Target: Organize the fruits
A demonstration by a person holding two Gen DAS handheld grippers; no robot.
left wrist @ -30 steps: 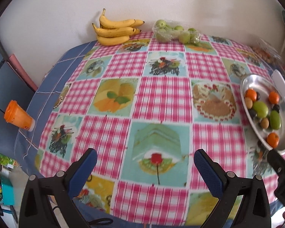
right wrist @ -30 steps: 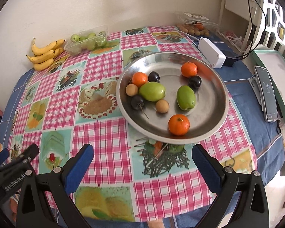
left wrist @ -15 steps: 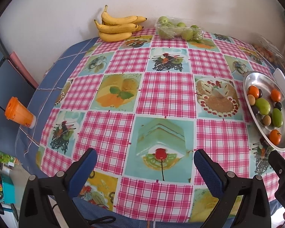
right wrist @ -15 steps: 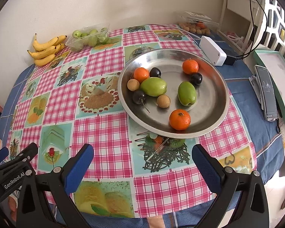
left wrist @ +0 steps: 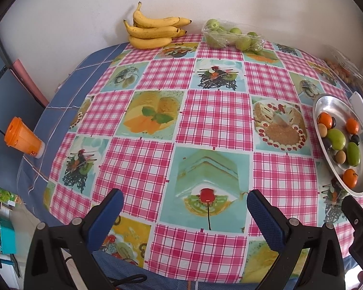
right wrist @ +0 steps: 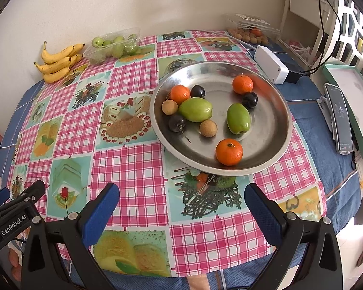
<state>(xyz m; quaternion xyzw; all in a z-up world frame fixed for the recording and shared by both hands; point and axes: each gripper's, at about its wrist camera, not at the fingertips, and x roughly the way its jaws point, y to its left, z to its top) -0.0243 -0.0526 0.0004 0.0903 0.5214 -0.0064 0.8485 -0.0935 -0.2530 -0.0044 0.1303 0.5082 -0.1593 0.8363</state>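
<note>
Fruit (right wrist: 195,109) sits on the metal plate (right wrist: 277,101), seemingly just beyond the spread, empty right hand-held gripper (right wrist: 181,204).

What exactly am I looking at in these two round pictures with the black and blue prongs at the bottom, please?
There is no robot arm here: a person holds a two-fingered claw in each hand, and a fisheye camera on each one looks forward along its fingers. One picture comes from the left claw, the other from the right claw. Both are open and hold nothing.

Below them is a table with a pink checked tablecloth. On it stands a metal plate with three tangerines, two green fruits, three dark cherries and two small brown round fruits. By the far wall lie a bunch of bananas and a clear tray of green fruit. A white box sits behind the plate.
</note>
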